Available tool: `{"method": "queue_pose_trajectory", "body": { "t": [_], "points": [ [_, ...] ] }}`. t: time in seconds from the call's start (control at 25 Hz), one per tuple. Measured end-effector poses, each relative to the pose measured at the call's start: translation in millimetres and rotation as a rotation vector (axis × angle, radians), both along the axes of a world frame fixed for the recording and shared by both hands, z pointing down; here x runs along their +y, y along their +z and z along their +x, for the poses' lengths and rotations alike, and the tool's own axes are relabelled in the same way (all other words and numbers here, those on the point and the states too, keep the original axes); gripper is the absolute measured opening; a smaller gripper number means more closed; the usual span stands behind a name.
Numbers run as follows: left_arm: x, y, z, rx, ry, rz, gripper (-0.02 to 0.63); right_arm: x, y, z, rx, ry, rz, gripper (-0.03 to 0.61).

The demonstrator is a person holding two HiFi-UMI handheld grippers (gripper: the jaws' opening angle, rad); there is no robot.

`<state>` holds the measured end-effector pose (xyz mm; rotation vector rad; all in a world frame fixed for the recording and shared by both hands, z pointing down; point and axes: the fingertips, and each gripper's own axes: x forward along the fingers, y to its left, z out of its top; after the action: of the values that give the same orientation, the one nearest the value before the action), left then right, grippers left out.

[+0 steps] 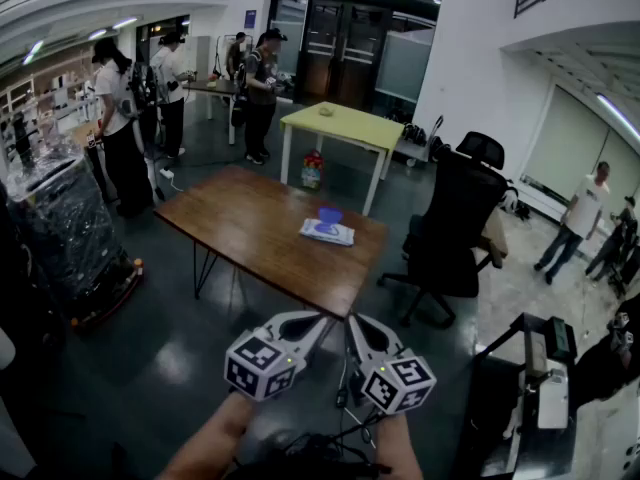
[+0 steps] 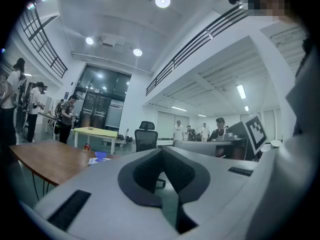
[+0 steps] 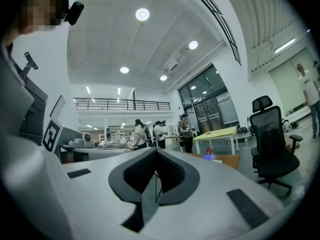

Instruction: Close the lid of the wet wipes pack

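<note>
— While the left gripper (image 1: 318, 320) and right gripper (image 1: 358, 322) hang low over the floor (image 1: 180, 368), where does the head view put the wet wipes pack (image 1: 327, 232)?

— On the brown surface (image 1: 240, 223), near its right-hand end. It lies straight ahead of the person and well apart from both tools. Its blue lid (image 1: 330, 214) stands upright at the far side, and the long axis of the wet wipes pack runs roughly left to right. The two tools point inward, tips almost meeting. Neither is clearly nearer.

— Left gripper view?

— The left gripper (image 2: 161, 150) has its jaws together, with nothing between them. The wet wipes pack (image 2: 95, 160) shows small, to the left of the jaws, lid (image 2: 101, 155) raised.

— Right gripper view?

— The right gripper (image 3: 156, 150) likewise has its jaws pressed together and bare. The lid (image 3: 208, 157) shows small, to the right of the jaws, on the surface (image 3: 227, 160). What lies beneath the lid is too small to make out.

— Judgement?

— Task not begun. An approach across the floor must come first. The lid then wants pushing down toward the near side. Either gripper could serve.
</note>
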<state>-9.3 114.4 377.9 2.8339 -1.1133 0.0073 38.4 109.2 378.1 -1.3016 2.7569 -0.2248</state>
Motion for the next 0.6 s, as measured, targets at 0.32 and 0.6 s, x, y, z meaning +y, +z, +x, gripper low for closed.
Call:
{"method": "queue_pose_trajectory", "body": {
  "t": [0.32,0.6],
  "points": [
    [-4.1,3.7,0.0,0.003,0.007,-0.009,0.002,-3.7,1.6,-2.7,0.019,0.011,-0.024,0.011],
    [-9.2,4.1,-0.1,0.002,0.012,-0.009,0.002,-9.0,3.0,-4.8,0.017,0.000,-0.015,0.011]
  ]
}}
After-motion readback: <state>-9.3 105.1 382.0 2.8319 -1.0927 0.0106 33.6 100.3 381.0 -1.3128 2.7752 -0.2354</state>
